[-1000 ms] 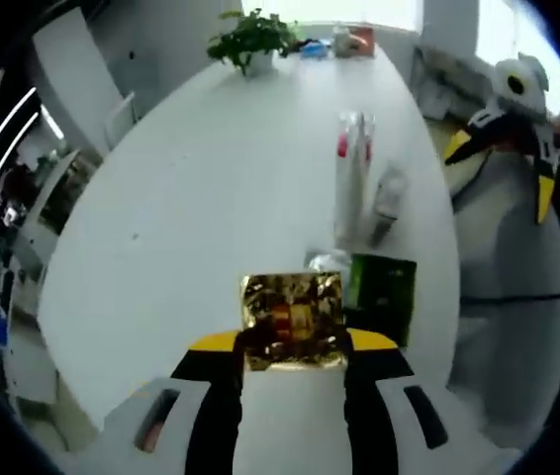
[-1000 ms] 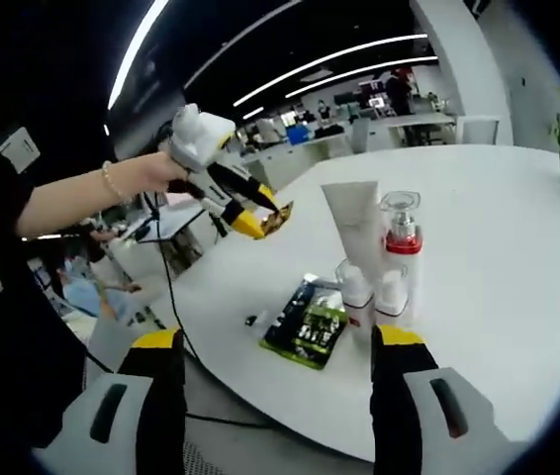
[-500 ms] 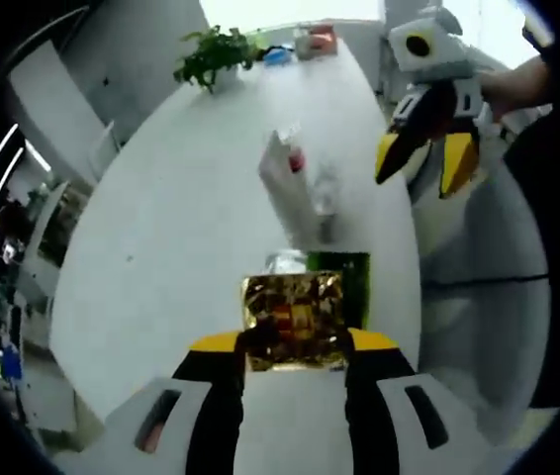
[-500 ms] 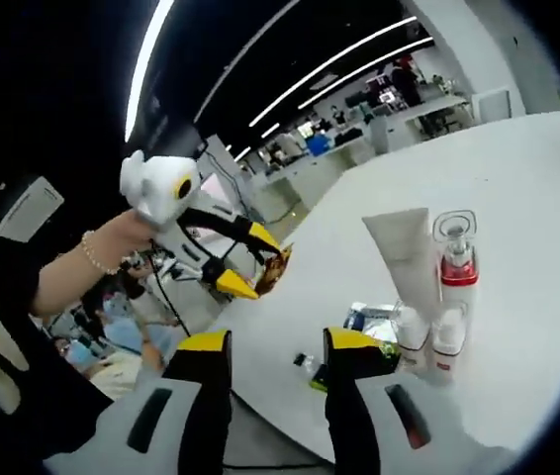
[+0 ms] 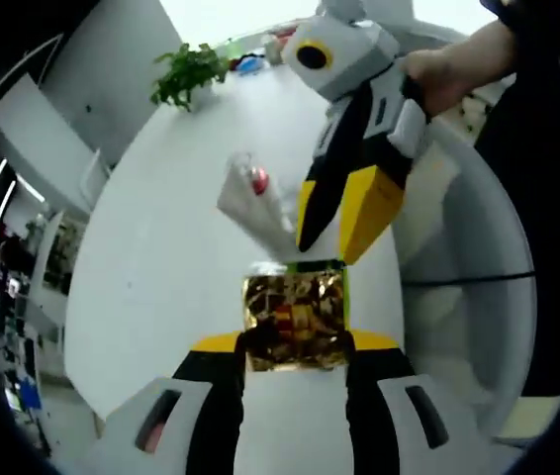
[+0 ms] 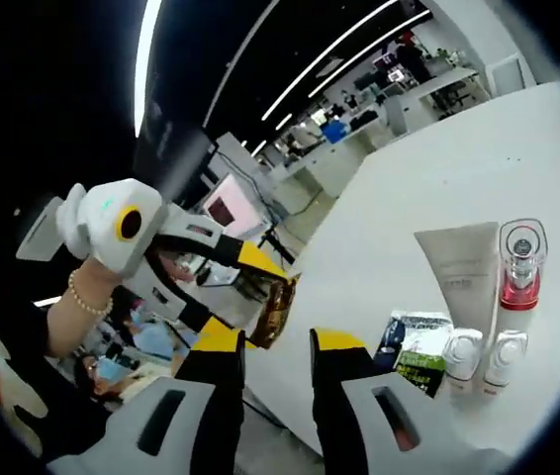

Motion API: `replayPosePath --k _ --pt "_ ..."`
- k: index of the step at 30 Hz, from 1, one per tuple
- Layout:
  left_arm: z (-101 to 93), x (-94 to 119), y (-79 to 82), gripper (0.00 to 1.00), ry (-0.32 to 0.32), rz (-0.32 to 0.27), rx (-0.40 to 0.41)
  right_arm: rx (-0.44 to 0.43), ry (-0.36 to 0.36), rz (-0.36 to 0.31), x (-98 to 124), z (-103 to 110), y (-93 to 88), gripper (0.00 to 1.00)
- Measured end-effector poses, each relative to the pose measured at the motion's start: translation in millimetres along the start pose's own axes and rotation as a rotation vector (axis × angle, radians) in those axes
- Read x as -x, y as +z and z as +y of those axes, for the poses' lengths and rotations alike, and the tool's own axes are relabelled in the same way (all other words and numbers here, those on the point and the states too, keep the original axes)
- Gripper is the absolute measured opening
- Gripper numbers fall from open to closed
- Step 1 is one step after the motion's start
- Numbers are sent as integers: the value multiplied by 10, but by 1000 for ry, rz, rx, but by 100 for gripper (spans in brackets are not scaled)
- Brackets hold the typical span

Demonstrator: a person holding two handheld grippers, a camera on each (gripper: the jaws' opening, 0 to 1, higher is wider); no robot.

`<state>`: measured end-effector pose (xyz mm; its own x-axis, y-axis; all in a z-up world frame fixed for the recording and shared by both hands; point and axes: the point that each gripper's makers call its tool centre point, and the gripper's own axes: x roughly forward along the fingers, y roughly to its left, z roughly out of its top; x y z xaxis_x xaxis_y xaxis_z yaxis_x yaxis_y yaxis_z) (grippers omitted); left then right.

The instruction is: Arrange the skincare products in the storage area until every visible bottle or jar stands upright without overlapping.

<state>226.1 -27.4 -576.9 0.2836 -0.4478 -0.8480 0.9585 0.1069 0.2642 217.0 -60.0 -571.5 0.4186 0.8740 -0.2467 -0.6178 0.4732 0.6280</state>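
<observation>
While the left tongs [image 5: 295, 348] clamp a crinkled gold packet [image 5: 294, 320] at lower centre of the left gripper view, the right tongs [image 5: 331, 230] hang just above it, jaws narrowly parted, empty. Right gripper view, lower right: tube [image 6: 461, 277] and pump bottle [image 6: 519, 277] stand upright on the white counter [image 6: 438, 178], green sachet [image 6: 417, 346] flat beside them.

Right gripper [image 5: 334, 223] blocks path to tube [image 5: 250, 210] (table [image 5: 161, 257] left open).

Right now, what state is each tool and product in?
left tool: shut on gold foil packet, held above the table
right tool: nearly closed, nothing between its jaws
white tube: upright on its cap
pump bottle: upright
two small white bottles: upright, side by side
green packet: lying flat
</observation>
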Motion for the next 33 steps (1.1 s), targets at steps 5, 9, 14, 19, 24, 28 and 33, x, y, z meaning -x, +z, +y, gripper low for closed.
replayPosePath --k 5,9,14,19,24,28,33 --pt "-56 32 74 41 1 -5 -28 -15 11 19 -88 37 -29 22" --pt "-85 46 96 41 0 -5 -35 -38 20 1 -78 47 1 12" --pt "-114 51 91 42 -7 -7 -42 -47 33 -4 -62 53 -4 4" --pt "-119 57 97 41 -8 -10 -39 -105 47 -31 -51 55 7 1" --pt "-85 70 112 44 1 -43 12 -144 37 -45 -41 17 9 1" --pt "-16 103 48 47 14 -127 151 -156 11 -62 -3 -31 35 1" --pt "64 199 -96 47 39 -277 424 -206 14 -94 38 -75 79 1"
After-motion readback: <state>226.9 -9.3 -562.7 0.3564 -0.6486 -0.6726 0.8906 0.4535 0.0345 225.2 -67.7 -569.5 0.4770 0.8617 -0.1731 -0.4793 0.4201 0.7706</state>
